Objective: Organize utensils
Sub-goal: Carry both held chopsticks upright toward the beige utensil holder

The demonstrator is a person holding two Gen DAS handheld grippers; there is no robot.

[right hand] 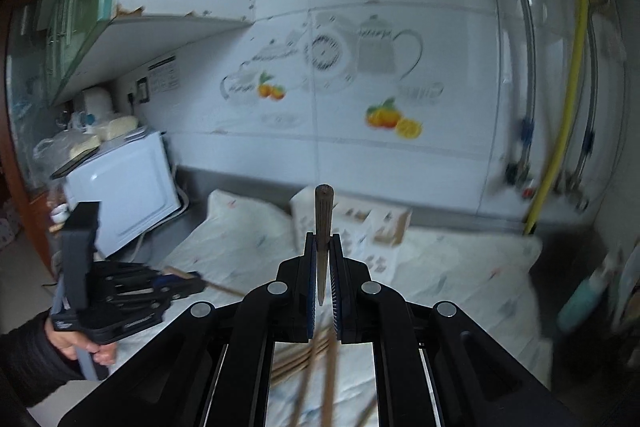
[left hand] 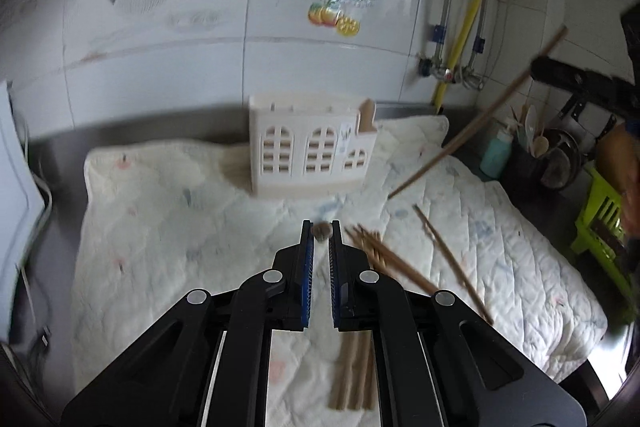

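Left wrist view first: my left gripper (left hand: 321, 233) has its jaws drawn narrow onto the butt end of one chopstick (left hand: 322, 230), whose long axis runs back along the fingers toward me. Ahead stands the white holder (left hand: 310, 151), upright on the quilted cloth (left hand: 160, 227). Loose chopsticks (left hand: 396, 259) lie just right of the jaws, slanting away to the right. Further right, my right gripper (right hand: 323, 247) pinches another chopstick (right hand: 323, 211), pointing forward over the holder (right hand: 352, 219); I judge this hand the nearer for dropping in. Tiled wall (left hand: 200, 67) behind, microwave (right hand: 124, 187) at left.
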